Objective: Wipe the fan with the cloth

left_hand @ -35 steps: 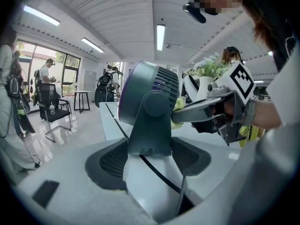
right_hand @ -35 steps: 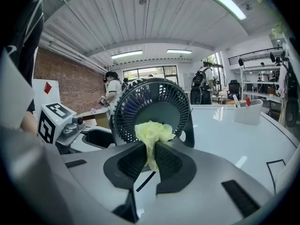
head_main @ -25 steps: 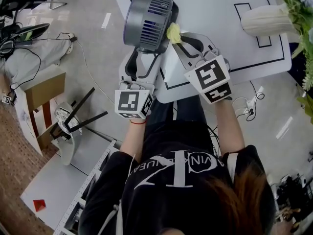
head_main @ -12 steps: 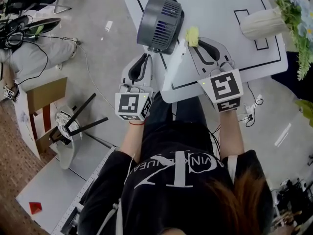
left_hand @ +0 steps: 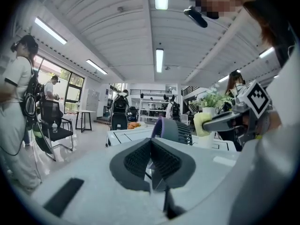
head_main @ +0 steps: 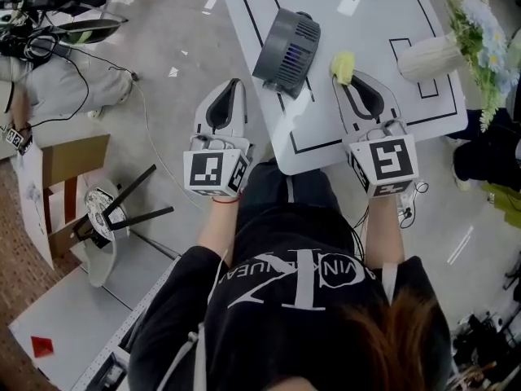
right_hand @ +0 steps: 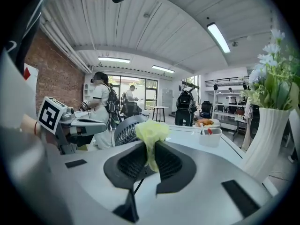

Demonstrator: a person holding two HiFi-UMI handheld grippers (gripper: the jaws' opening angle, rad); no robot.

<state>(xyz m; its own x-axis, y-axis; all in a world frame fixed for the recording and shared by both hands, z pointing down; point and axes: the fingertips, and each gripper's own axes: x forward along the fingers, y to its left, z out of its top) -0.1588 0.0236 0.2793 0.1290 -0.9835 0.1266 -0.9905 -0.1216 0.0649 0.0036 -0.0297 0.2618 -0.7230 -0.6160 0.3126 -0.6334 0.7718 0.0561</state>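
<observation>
Flanking cloth (head_main: 342, 66), fan (head_main: 289, 43) left, vase (head_main: 429, 55) right

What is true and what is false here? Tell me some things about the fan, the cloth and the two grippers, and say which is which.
1. The right gripper pinches the yellow cloth. True.
2. The left gripper is holding the fan. False: its jaws are shut on nothing, and it hangs beside the table, apart from the fan.
3. The cloth is pressed against the fan. False: the head view shows bare table between them.
4. A white vase is on the table. True.
5. The fan is on the floor. False: it is on the white table.
</observation>
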